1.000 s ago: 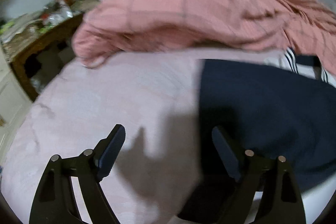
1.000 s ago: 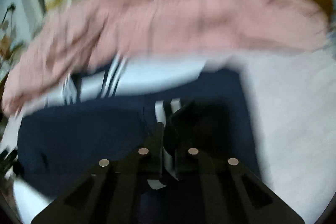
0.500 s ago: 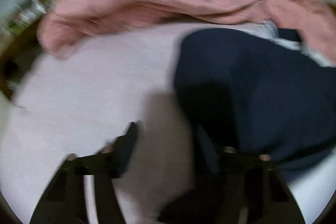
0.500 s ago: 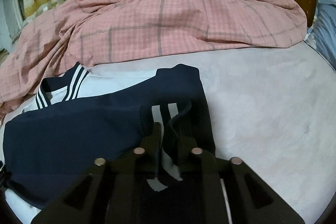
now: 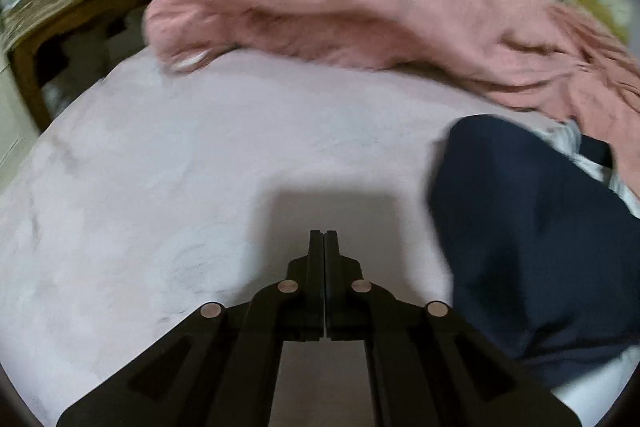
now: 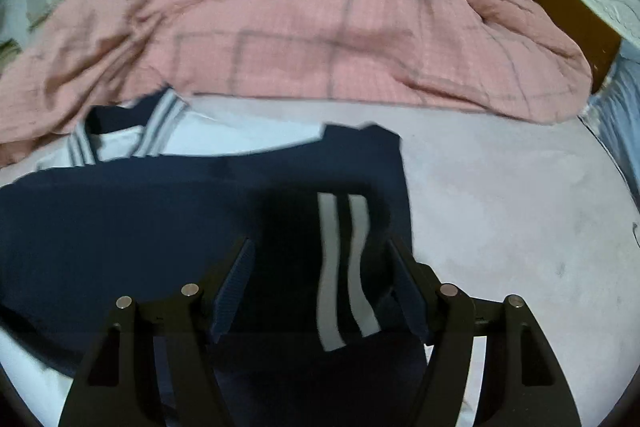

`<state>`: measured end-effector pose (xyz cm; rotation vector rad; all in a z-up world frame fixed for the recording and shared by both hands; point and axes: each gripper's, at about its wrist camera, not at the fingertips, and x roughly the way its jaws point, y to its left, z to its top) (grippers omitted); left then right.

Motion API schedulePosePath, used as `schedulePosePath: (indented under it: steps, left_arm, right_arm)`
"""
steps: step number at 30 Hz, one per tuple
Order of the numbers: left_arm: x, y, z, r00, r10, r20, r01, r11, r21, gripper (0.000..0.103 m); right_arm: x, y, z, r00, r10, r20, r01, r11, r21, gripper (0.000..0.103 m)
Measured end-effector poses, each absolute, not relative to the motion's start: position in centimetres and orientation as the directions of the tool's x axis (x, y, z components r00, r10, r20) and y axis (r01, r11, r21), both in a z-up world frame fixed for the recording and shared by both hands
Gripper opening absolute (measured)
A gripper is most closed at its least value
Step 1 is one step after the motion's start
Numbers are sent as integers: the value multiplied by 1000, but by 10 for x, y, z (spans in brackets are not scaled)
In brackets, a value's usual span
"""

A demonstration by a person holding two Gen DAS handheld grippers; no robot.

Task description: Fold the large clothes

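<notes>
Your left gripper (image 5: 324,233) has its jaws pressed together with nothing between them, over the bare pale pink sheet (image 5: 180,187). The navy garment (image 5: 532,239) lies at about three o'clock from its tips, apart from them. Your right gripper (image 6: 320,251) is opening: its jaws straddle the navy garment's white-striped cuff (image 6: 344,267) without pressing it. The pink checked blanket (image 6: 300,39) is heaped at twelve o'clock beyond the garment.

left gripper (image 5: 324,239) now closed on nothing beside the navy garment (image 5: 532,247), right gripper (image 6: 322,267) opening, releasing its striped sleeve (image 6: 344,267)
</notes>
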<state>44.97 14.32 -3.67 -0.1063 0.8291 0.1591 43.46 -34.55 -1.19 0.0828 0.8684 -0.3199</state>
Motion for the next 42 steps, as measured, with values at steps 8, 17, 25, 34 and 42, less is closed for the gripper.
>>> schedulePosePath:
  steps: [8, 17, 25, 34, 42]
  left_arm:
    - [433, 74, -19, 759, 114, -641, -27, 989, 143, 44]
    - [453, 73, -48, 631, 44, -775, 39, 995, 88, 74]
    - [438, 97, -26, 717, 38, -696, -49, 999, 4, 4]
    - [452, 92, -49, 647, 98, -756, -53, 995, 83, 5]
    - [447, 87, -43, 672, 230, -704, -78, 967, 242, 37]
  right_arm:
    - [440, -369, -37, 569, -147, -809, 319, 946, 53, 54]
    - [438, -381, -33, 578, -148, -803, 337, 939, 69, 64]
    - [417, -351, 11, 770, -132, -625, 223, 972, 70, 8]
    - [446, -368, -40, 600, -106, -793, 299, 949, 99, 8]
    - [444, -375, -39, 573, -206, -794, 387, 921, 40, 78]
